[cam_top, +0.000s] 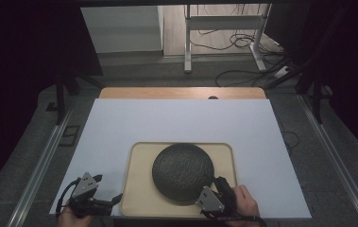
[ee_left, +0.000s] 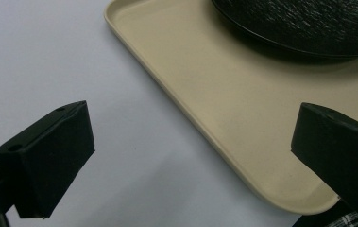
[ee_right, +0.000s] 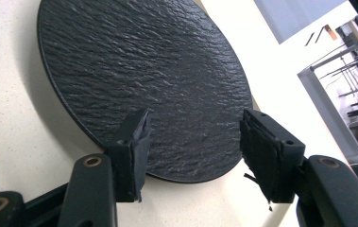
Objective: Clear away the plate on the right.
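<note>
Centrally, one dark round plate with a rough, slate-like surface lies on one beige tray, which sits on a white sheet covering most of the wooden table. From the high view the plate looks plain and dark; the right gripper view brings out its rippled texture and its thin raised rim standing a little off the tray floor.

The right gripper is at the plate's near right edge, its jaws spread apart with the rim between and beyond them (whether a jaw touches the rim I cannot tell). The hand holding it comes in from the bottom edge.

The left gripper is at the tray's near left corner, well apart from the plate, jaws wide apart and holding nothing. Its own view shows one jaw over the white sheet and the other over the tray, with the rounded tray corner between them and the plate's edge at the top.

Count: one plate, one tray, two grippers.
</note>
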`<action>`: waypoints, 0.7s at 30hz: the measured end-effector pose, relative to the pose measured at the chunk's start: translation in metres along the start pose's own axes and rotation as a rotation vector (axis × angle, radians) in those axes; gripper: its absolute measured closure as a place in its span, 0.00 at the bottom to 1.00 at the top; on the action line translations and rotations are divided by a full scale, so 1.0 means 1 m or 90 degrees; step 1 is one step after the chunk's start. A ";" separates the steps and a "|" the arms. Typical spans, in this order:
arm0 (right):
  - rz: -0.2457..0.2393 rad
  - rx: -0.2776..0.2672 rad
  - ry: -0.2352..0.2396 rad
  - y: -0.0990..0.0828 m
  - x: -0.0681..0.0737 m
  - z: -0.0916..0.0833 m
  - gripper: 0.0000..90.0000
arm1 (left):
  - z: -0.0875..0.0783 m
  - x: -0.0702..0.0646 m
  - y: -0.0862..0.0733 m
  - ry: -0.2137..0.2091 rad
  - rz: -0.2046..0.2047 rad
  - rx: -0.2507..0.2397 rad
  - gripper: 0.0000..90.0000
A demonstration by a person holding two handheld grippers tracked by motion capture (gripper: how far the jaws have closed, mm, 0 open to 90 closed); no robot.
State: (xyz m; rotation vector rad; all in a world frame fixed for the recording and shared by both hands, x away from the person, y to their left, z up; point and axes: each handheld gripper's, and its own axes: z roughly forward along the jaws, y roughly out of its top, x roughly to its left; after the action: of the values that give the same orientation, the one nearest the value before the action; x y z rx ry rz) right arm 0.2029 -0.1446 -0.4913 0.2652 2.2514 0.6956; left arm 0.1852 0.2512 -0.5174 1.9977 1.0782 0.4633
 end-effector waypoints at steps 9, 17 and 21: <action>0.049 0.000 0.010 -0.006 -0.010 -0.001 0.44 | 0.000 0.000 0.000 0.000 -0.001 0.000 0.00; 0.074 0.002 0.019 -0.009 -0.017 -0.001 0.41 | -0.001 0.000 0.000 0.001 -0.002 -0.002 0.00; 0.086 0.001 0.021 -0.011 -0.020 -0.002 0.40 | -0.001 0.000 0.000 0.001 -0.003 -0.003 0.00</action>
State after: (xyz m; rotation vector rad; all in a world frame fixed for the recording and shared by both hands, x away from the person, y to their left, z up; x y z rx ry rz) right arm 0.2159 -0.1628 -0.4842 0.4134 2.2815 0.7734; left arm 0.1849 0.2520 -0.5171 1.9910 1.0814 0.4647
